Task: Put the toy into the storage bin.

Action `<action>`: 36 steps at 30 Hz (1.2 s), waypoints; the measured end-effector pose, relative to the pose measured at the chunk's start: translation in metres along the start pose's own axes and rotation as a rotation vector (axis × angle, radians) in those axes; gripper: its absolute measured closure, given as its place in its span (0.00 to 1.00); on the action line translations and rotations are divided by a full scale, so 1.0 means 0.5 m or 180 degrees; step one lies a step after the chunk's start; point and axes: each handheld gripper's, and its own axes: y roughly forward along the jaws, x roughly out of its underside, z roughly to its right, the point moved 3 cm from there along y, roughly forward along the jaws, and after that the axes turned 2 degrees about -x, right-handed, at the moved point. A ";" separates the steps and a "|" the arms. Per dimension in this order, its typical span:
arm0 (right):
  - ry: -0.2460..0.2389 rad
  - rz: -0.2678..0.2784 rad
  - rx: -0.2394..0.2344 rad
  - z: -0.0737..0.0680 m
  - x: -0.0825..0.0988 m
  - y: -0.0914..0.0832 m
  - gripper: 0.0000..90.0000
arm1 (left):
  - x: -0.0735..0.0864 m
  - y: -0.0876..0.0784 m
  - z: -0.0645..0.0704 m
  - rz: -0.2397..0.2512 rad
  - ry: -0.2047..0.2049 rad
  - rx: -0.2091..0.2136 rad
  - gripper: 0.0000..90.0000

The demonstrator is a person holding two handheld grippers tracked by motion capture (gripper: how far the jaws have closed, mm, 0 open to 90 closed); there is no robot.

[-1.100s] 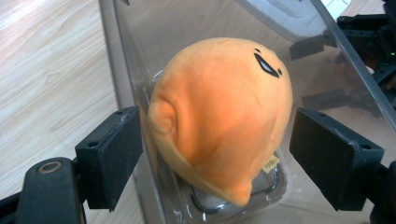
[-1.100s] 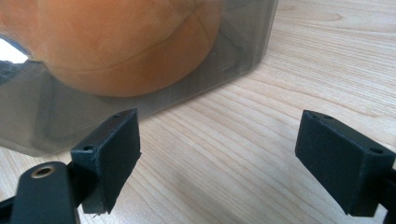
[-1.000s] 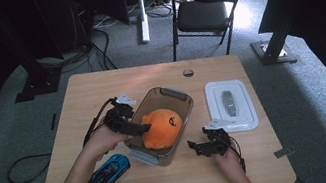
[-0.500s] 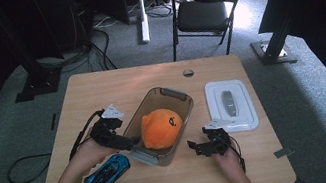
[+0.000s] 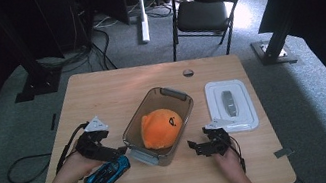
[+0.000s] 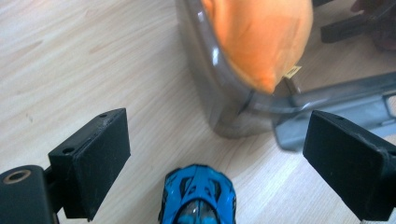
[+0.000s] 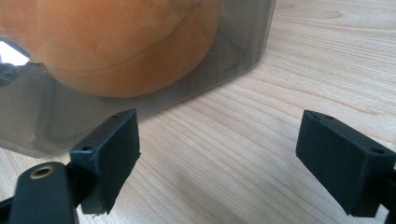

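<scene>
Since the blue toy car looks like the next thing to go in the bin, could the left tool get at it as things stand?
Probably yes: the left tool is open, the blue toy car lies on bare table straight ahead between its jaws, and the clear bin sits beyond it, not between.

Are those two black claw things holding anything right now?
No. The left gripper has just been opening; its jaws are apart over the blue toy car. The right gripper is open over bare table.

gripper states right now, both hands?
Left gripper: open, jaws have just been opening; blue toy car lies between them, pads not touching it.
Right gripper: open, holding nothing, beside the clear container.
</scene>
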 end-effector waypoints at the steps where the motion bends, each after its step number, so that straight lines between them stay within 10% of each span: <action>1: 0.0002 -0.0005 -0.0001 0.000 0.000 0.000 0.15 | 0.005 -0.001 -0.003 0.0003 0.0008 -0.0026 0.09; 19: -0.0009 -0.0022 0.0015 -0.001 0.002 0.000 0.15 | 0.086 0.024 -0.024 0.0163 -0.0114 -0.0217 0.09; 36: -0.0027 -0.0042 0.0027 -0.003 0.003 0.002 0.15 | 0.143 0.031 -0.029 0.0341 -0.0023 -0.0096 0.09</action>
